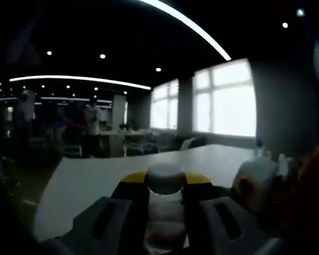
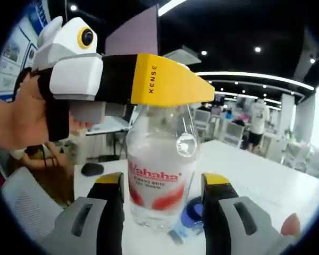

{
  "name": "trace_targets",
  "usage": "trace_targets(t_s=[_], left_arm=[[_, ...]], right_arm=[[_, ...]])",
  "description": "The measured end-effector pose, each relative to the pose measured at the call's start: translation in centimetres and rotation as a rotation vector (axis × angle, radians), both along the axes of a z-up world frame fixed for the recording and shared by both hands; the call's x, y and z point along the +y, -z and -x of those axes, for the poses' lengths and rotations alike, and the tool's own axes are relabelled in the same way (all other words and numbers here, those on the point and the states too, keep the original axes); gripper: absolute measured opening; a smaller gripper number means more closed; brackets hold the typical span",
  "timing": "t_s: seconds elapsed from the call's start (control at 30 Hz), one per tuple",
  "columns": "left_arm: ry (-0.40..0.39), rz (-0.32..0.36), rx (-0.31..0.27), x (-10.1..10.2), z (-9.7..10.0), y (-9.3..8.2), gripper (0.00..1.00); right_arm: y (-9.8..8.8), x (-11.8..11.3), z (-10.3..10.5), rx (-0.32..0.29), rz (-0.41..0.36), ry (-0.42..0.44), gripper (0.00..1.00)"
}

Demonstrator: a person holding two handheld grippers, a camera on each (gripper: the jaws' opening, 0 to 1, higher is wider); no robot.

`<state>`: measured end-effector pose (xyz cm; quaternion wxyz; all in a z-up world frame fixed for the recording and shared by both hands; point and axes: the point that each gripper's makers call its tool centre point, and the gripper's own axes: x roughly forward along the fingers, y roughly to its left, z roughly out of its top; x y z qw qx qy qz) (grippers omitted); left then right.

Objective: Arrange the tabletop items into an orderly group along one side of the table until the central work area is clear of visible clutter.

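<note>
Bottle (image 2: 160, 172) cap hidden by left tool (image 2: 170, 85) clamping it.

The left gripper view was dim and soft, its windows (image 1: 223, 101) blown out white beneath curved ceiling strip lights (image 1: 186, 24). The right gripper view was brighter and sharper, with glare on the water bottle (image 2: 160, 170) and fisheye bending at the edges.

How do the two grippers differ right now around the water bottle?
The left gripper comes in from the side at the top of the water bottle, clamped on its white cap; the right gripper stands open around the lower labelled part, jaws clear of it. The left shows its long yellow side, the right only yellow jaw tips. Both are grey, black and yellow.
</note>
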<state>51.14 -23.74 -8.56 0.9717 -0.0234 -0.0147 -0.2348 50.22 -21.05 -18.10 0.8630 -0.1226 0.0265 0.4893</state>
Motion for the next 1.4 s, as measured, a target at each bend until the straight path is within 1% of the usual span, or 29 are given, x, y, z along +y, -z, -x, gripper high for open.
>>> trace_targets(t_s=[0.03,0.13,0.17,0.33,0.43,0.57,0.67,0.8,0.83,0.87,0.97,1.0,1.03,1.07,1.1,1.13,1.17,1.2,1.23,1.27,1.3,1.33,1.37,1.4], left_arm=[[-0.003,-0.004,0.000,-0.1,0.0,0.0,0.20],[-0.010,-0.001,0.004,-0.1,-0.1,0.1,0.20],[-0.011,0.003,0.006,-0.1,-0.1,0.1,0.20],[-0.019,0.003,0.008,-0.1,-0.1,0.3,0.20],[-0.025,0.007,0.017,-0.1,-0.2,0.4,0.20],[-0.028,0.011,0.021,-0.1,-0.2,0.5,0.21],[-0.021,0.004,0.039,-0.2,-0.3,0.7,0.21],[-0.002,-0.008,0.030,-0.4,-0.3,0.5,0.22],[0.011,-0.012,0.024,-0.6,-0.2,0.4,0.22],[0.016,-0.017,0.023,-0.6,-0.2,0.4,0.22],[0.065,-0.034,0.017,-1.1,0.0,0.2,0.23],[0.088,-0.037,0.013,-1.3,0.1,0.1,0.23],[0.125,-0.024,0.011,-1.6,0.3,0.0,0.24],[0.138,-0.009,0.022,-1.3,0.4,-0.1,0.24],[0.157,-0.010,0.026,-1.4,0.5,-0.1,0.24],[0.203,-0.004,0.040,-1.7,0.8,0.0,0.25],[0.196,-0.015,0.043,-1.3,0.6,0.2,0.26],[0.231,-0.031,0.046,-1.6,0.9,0.4,0.28],[0.247,-0.030,0.046,-1.7,1.1,0.4,0.29],[0.263,-0.036,0.055,-1.7,1.2,0.6,0.30],[0.299,-0.042,0.053,-2.1,1.6,0.6,0.32],[0.301,-0.036,0.057,-1.9,1.6,0.6,0.33],[0.324,-0.041,0.055,-2.1,1.9,0.6,0.34],[0.368,-0.035,0.057,-2.5,2.4,0.6,0.37]], right_arm=[[0.2,0.0,-0.2,0.000,0.006,0.013,0.56],[0.4,0.1,-0.3,0.023,-0.009,0.026,0.49],[0.4,0.1,-0.4,0.014,-0.007,0.033,0.48],[0.7,0.1,-0.7,0.015,0.002,0.044,0.46],[1.0,0.0,-0.8,0.038,0.013,0.045,0.45],[1.1,-0.3,-0.9,0.055,0.022,0.029,0.42],[1.2,-0.5,-1.0,0.060,0.035,0.017,0.40],[1.0,-0.7,-0.8,0.073,0.024,-0.015,0.39],[0.9,-0.7,-0.7,0.075,0.025,-0.020,0.39],[0.8,-0.6,-0.5,0.091,0.017,-0.044,0.39],[0.7,-0.7,-0.1,0.105,0.010,-0.079,0.38],[0.6,-0.7,0.3,0.112,0.009,-0.103,0.38],[0.5,-0.7,0.5,0.110,0.005,-0.117,0.38],[0.4,-0.7,0.6,0.104,0.000,-0.125,0.38],[0.3,-0.7,0.9,0.105,0.005,-0.143,0.38],[0.2,-0.7,1.1,0.109,0.001,-0.159,0.38],[0.1,-0.7,1.3,0.111,-0.004,-0.167,0.38],[0.0,-0.7,1.5,0.131,-0.017,-0.186,0.38],[-0.1,-0.6,1.7,0.153,-0.031,-0.202,0.37],[-0.1,-0.7,1.8,0.162,-0.037,-0.205,0.37],[-0.2,-0.6,2.0,0.170,-0.041,-0.219,0.37],[-0.3,-0.6,2.3,0.182,-0.054,-0.237,0.37],[-0.4,-0.6,2.5,0.189,-0.067,-0.249,0.37],[-0.6,-0.5,3.0,0.222,-0.090,-0.283,0.37]])
